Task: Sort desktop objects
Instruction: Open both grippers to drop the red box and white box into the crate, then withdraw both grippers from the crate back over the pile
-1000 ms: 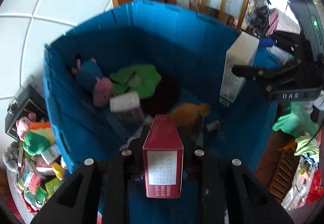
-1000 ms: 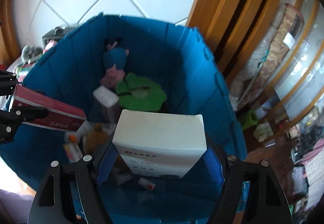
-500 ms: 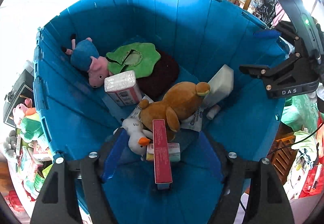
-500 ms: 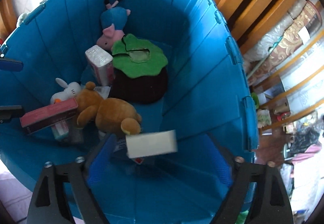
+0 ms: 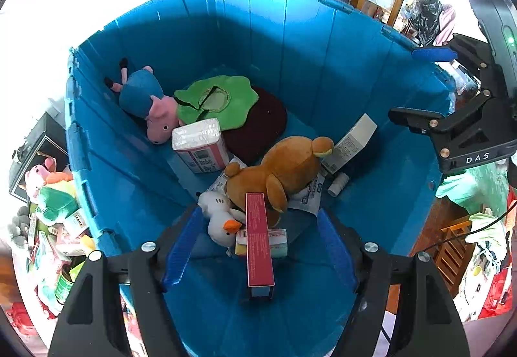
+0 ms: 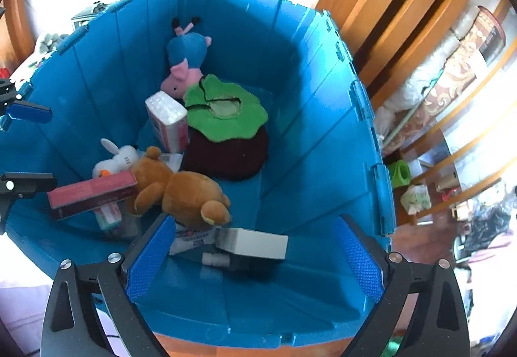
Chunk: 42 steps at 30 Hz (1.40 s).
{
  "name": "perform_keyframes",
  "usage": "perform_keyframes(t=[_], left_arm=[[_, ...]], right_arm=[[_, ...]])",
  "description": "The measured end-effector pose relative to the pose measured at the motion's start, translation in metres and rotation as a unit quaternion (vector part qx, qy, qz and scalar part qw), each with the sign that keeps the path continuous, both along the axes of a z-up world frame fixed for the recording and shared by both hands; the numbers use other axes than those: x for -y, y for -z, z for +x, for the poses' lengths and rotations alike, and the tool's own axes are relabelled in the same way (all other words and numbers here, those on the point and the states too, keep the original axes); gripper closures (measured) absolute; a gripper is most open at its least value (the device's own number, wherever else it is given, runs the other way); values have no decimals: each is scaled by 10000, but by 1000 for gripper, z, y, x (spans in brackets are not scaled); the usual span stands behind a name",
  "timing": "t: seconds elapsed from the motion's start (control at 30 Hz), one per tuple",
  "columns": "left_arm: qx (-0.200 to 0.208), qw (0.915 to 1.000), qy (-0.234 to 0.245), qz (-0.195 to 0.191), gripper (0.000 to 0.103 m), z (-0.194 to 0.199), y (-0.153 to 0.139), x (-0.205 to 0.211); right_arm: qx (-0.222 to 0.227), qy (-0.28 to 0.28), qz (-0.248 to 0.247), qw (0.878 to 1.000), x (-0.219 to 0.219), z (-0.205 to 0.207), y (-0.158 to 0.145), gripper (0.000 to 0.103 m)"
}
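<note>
Both grippers hang over a blue bin [image 5: 290, 34]. My left gripper [image 5: 260, 215] stands open. A long red box [image 5: 258, 247] lies loose beneath it, leaning on a brown plush bear [image 5: 284, 169]. My right gripper [image 6: 253, 221] is open, its jaws still opening. A white box [image 6: 255, 244] rests on the bin floor below, untouched. In the left wrist view the white box [image 5: 352, 143] leans against the bin wall under the right gripper [image 5: 423, 85]. The right wrist view shows the red box [image 6: 93, 195] beside the left gripper [image 6: 19, 147].
The bin also holds a pig plush [image 5: 145, 98], a tissue pack [image 5: 200, 143], a white duck plush [image 5: 219, 218] and a green-topped maroon cushion [image 5: 245, 118]. Toys and packets [image 5: 48, 211] are piled left of the bin. Wooden frames [image 6: 387, 1] stand behind.
The left gripper let go of the red box and the right let go of the white box. Both boxes dropped into the bin, and both pairs of jaws spread apart.
</note>
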<state>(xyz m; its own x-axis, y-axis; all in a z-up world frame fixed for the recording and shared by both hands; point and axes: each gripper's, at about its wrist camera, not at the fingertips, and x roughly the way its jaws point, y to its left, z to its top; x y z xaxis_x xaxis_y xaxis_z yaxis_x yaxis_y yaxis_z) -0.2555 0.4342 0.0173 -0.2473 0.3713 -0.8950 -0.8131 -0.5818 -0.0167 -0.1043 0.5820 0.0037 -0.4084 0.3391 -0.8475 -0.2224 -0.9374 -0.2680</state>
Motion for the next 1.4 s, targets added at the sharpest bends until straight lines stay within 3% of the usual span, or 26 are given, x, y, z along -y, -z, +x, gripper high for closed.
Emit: perform_keyframes(t=[0.33, 0.57, 0.73, 0.97, 1.23, 1.4], left_arm=[[-596, 9964, -482, 364, 30, 2, -35, 39], [-1231, 9830, -1227, 589, 30, -9, -63, 117], [-1495, 9677, -1942, 588, 30, -22, -69, 195], [-1690, 9384, -2973, 502, 30, -31, -60, 311], [-1893, 9031, -3854, 69, 30, -35, -25, 418], [-1621, 8806, -4448, -218, 30, -44, 16, 488]], right_arm=[[-367, -380, 48, 9986, 32, -14, -23, 1], [-818, -694, -1, 9942, 79, -45, -40, 1], [-1056, -1162, -210, 9874, 132, -74, -50, 1], [-1422, -1763, -593, 9722, 210, -104, -61, 1], [-1631, -2330, -1098, 9524, 292, -125, -59, 0], [-1536, -2337, -1349, 9506, 327, -142, -36, 0]])
